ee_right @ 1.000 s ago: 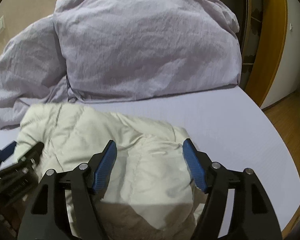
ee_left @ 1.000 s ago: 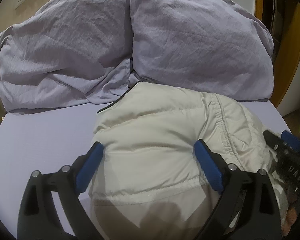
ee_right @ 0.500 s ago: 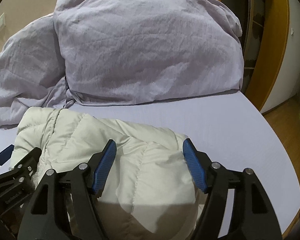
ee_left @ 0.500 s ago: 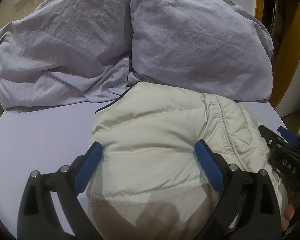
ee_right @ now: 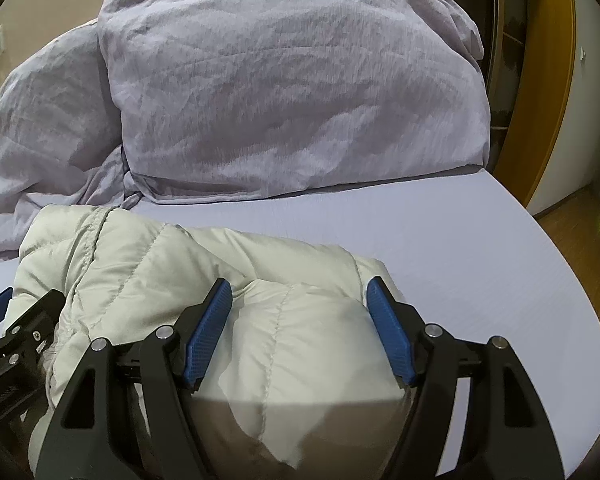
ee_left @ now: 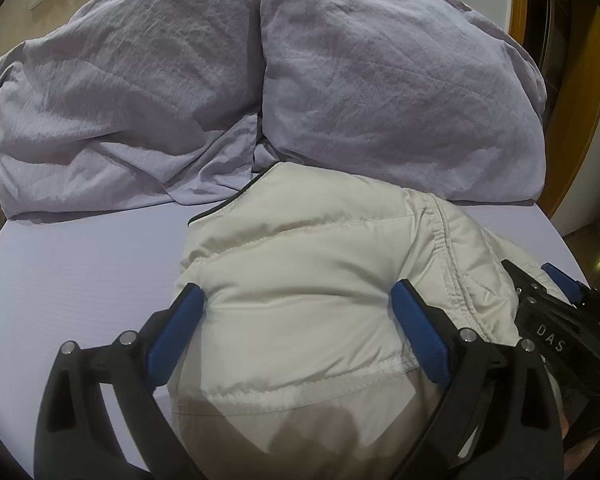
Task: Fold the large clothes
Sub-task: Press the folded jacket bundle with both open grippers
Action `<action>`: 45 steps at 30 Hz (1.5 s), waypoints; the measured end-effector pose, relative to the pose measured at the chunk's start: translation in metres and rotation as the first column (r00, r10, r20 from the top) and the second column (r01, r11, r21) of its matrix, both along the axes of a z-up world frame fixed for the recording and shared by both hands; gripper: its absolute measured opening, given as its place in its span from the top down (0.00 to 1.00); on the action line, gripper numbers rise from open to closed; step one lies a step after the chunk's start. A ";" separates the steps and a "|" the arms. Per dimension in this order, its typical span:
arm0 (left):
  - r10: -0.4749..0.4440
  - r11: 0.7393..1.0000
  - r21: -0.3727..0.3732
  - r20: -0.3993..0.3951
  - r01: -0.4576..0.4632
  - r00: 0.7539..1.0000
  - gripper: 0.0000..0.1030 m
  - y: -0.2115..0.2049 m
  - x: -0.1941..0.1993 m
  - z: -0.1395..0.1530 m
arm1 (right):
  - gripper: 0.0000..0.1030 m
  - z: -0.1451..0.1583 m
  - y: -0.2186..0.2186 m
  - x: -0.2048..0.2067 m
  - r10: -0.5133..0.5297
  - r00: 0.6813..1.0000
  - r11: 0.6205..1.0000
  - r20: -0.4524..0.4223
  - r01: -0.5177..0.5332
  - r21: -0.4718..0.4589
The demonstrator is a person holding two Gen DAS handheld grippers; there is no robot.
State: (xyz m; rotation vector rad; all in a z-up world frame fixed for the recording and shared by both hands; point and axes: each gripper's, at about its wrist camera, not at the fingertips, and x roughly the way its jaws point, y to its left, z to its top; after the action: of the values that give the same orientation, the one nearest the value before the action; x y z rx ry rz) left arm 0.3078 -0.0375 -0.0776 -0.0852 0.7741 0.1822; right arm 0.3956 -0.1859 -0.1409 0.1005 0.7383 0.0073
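Cream quilted puffer jacket [ee_left: 300,280]: lay bundled on lavender-sheeted bed [ee_left: 80,264], just before two grey-lilac pillows [ee_left: 380,92]. Left claw [ee_left: 296,320] and right claw [ee_right: 300,320]: spread wide, straddling padding, nothing pinched. Step judged: pressing the fold flat. Next: closing on an edge.

Left gripper [ee_left: 298,308] and right gripper [ee_right: 299,304] seemingly spread (side by side).

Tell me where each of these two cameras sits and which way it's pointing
Left wrist: sits on the left gripper, looking along its open fingers over the cream puffer jacket toward the pillows; the right gripper shows at right.
Right wrist: sits on the right gripper, same heading; the left gripper shows at left.
Shared: jacket, pillows, lilac bedsheet.
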 end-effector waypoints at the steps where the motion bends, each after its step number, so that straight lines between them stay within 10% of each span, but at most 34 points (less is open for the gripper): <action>1: 0.000 1.000 0.000 0.001 0.000 1.000 0.08 0.000 0.000 0.000 | 0.30 -0.001 0.000 0.001 0.000 1.000 1.000 -0.001 0.000 0.002; 45: 0.018 1.000 -0.011 0.002 -0.018 1.000 0.05 0.001 0.012 -0.010 | 0.25 -0.021 -0.006 0.016 -0.012 0.999 0.997 -0.040 0.015 0.071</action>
State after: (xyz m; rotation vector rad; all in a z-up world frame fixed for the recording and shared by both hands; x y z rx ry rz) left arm 0.3196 -0.0365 -0.0875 -0.1027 0.7726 0.1953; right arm 0.4120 -0.1918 -0.1623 0.1741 0.7770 0.0189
